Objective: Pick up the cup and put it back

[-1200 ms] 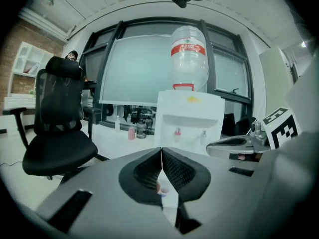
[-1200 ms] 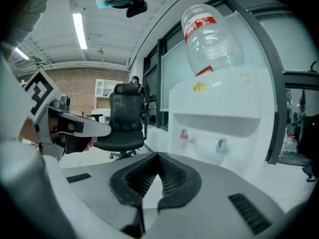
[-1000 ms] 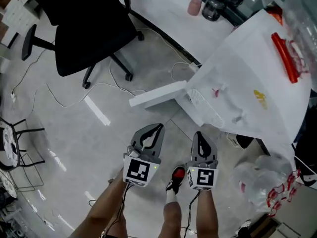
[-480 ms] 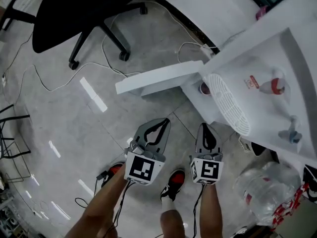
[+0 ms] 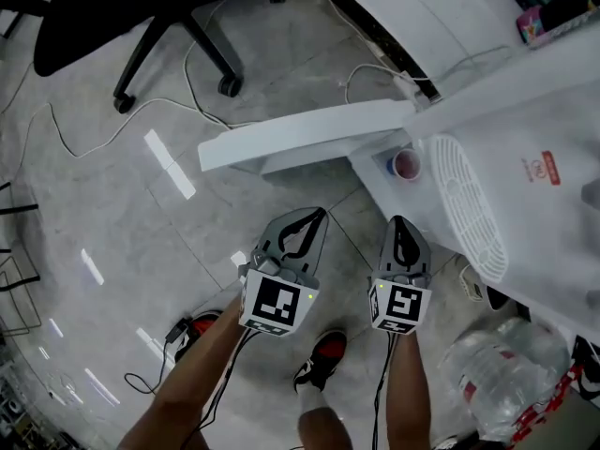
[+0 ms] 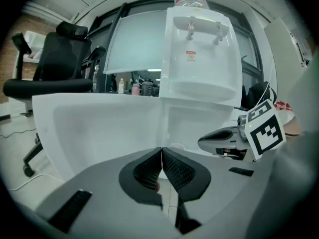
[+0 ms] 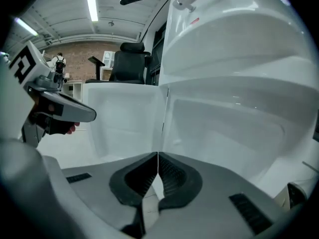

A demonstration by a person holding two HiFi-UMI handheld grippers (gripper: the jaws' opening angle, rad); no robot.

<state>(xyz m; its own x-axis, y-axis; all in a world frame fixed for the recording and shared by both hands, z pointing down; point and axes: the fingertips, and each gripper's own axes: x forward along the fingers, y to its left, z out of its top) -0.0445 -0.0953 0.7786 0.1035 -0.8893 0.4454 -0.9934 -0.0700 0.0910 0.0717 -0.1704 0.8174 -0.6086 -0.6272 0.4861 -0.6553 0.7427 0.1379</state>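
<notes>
We judge the task as not yet started. In the head view the cup (image 5: pixel 406 164) sits just right of the frame's centre, apparently inside the open lower compartment of the water dispenser (image 5: pixel 539 214). Neither gripper touches it. The left gripper (image 5: pixel 317 216) and right gripper (image 5: pixel 399 223), low in the middle of the frame, both have their jaws pressed together with nothing between them, and each gripper view shows the same. Lifting the cup and setting it back are both left to do.

The cup is small and round, reddish inside with a pale rim, and probably light plastic or paper. The dispenser is smooth, glossy white plastic with a slatted oval drip grille (image 5: pixel 464 209). Its flat white door (image 5: pixel 300 134) stands open above the polished grey floor (image 5: pixel 112 204).
</notes>
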